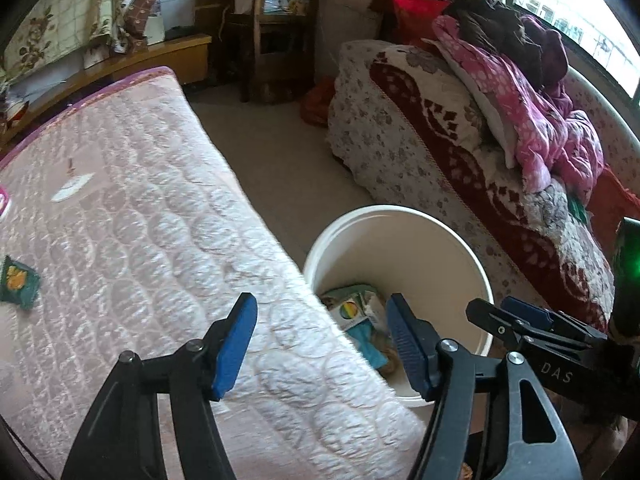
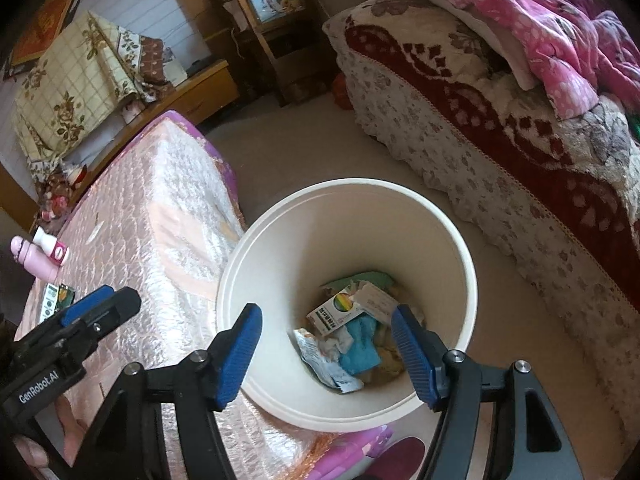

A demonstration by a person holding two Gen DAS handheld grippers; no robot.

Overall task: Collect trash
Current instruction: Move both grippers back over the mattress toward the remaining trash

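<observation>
A white round bin (image 2: 348, 184) stands on the floor against the mattress (image 2: 160, 208). Inside lie a small white-and-green box (image 2: 334, 314), a blue cloth (image 2: 362, 346) and a crumpled wrapper (image 2: 324, 364). My right gripper (image 2: 326, 356) hangs open above the bin's mouth, nothing between its blue pads. My left gripper (image 1: 322, 346) is open too and empty, over the mattress edge (image 1: 280, 280) beside the bin (image 1: 400, 216). Each gripper shows in the other's view: the right gripper (image 1: 494, 306), the left gripper (image 2: 108, 300). On the mattress lie a green packet (image 1: 18, 282) and a white scrap (image 1: 72, 190).
Two pink bottles (image 2: 44, 252) and green packets (image 2: 58, 298) rest on the mattress's near left. A sofa with a floral and red cover (image 2: 480, 120) piled with pink bedding (image 1: 540, 128) stands to the right. A strip of bare floor (image 1: 280, 152) runs between them toward a wooden chair (image 1: 276, 20).
</observation>
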